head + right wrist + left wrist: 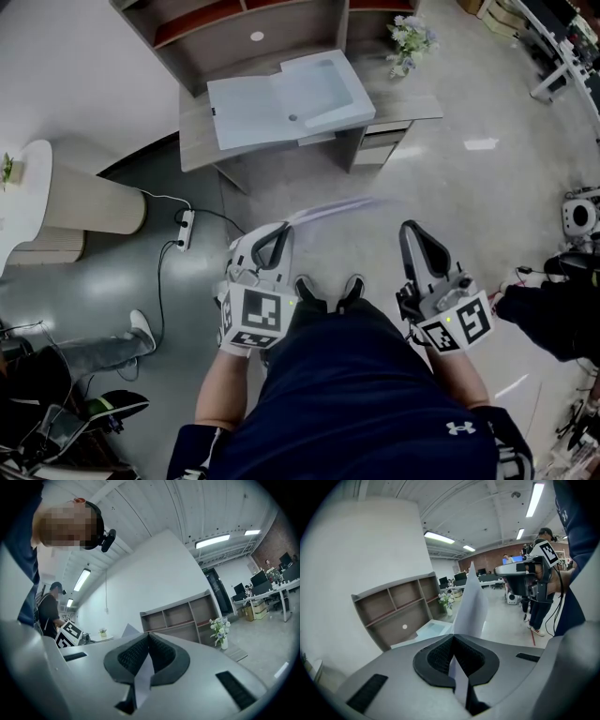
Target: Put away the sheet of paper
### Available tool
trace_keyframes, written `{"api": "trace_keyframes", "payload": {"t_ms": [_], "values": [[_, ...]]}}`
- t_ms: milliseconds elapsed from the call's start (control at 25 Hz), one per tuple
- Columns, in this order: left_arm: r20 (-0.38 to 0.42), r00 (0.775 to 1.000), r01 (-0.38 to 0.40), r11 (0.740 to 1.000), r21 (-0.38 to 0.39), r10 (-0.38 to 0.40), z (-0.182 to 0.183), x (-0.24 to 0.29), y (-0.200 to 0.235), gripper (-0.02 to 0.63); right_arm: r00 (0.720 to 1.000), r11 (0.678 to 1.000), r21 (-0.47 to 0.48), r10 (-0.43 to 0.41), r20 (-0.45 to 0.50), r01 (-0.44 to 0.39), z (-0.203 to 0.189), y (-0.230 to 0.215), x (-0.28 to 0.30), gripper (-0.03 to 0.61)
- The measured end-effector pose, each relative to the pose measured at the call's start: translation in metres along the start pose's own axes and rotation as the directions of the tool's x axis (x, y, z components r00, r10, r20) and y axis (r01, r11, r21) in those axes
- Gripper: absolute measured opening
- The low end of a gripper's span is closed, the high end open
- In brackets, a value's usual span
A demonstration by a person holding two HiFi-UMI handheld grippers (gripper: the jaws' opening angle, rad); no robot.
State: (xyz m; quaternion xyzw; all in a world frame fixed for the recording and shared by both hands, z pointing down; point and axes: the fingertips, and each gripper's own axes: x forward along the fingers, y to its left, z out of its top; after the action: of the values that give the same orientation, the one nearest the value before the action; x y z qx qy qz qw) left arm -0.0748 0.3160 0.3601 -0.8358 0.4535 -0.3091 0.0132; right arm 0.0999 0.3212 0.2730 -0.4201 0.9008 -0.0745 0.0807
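Observation:
The sheet of paper [328,211] is pale and seen edge-on in the head view, reaching forward and right from my left gripper [281,230]. In the left gripper view the sheet [471,602] stands upright out of the jaws of the left gripper [453,639], which is shut on its near edge. My right gripper [411,230] is held level to the right, a little behind the sheet's far end. Its jaws [149,637] are closed, with a pale sliver in the slot behind the pads. A corner of the sheet [130,631] peeks up just left of them.
Ahead stands a wooden desk [412,98] with an open pale blue folder [281,103], a shelf unit [234,19] behind it and a vase of flowers [410,37]. A power strip [185,230] with cable lies on the floor. Another person's dark sleeve [553,319] is at the right.

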Motion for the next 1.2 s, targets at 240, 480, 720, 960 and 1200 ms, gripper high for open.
{"api": "trace_keyframes", "payload": {"t_ms": [240, 480, 720, 960, 1200], "values": [[0.014, 1.000, 0.008, 1.000, 0.003, -0.008, -0.007, -0.005, 0.014, 0.014, 1.000, 1.000, 0.010, -0.025, -0.009, 0.025, -0.006, 0.010, 0.010, 0.006], [0.033, 0.998, 0.049, 0.998, 0.025, -0.050, -0.020, -0.005, 0.035, 0.014, 0.998, 0.999, -0.003, -0.053, -0.021, 0.053, -0.017, 0.031, 0.031, 0.006], [0.028, 0.994, 0.107, 0.994, -0.003, -0.107, -0.043, 0.000, 0.050, 0.014, 0.995, 0.996, -0.013, -0.086, -0.045, 0.085, -0.024, 0.052, 0.042, 0.006], [0.015, 0.992, 0.123, 0.991, -0.050, -0.122, -0.055, 0.010, 0.065, 0.014, 0.993, 0.996, -0.010, -0.094, -0.077, 0.094, -0.031, 0.055, 0.052, 0.006], [0.019, 0.994, 0.109, 0.991, -0.077, -0.108, -0.049, 0.026, 0.078, 0.014, 0.995, 0.997, 0.001, -0.078, -0.070, 0.078, -0.032, 0.035, 0.067, 0.006]]}}
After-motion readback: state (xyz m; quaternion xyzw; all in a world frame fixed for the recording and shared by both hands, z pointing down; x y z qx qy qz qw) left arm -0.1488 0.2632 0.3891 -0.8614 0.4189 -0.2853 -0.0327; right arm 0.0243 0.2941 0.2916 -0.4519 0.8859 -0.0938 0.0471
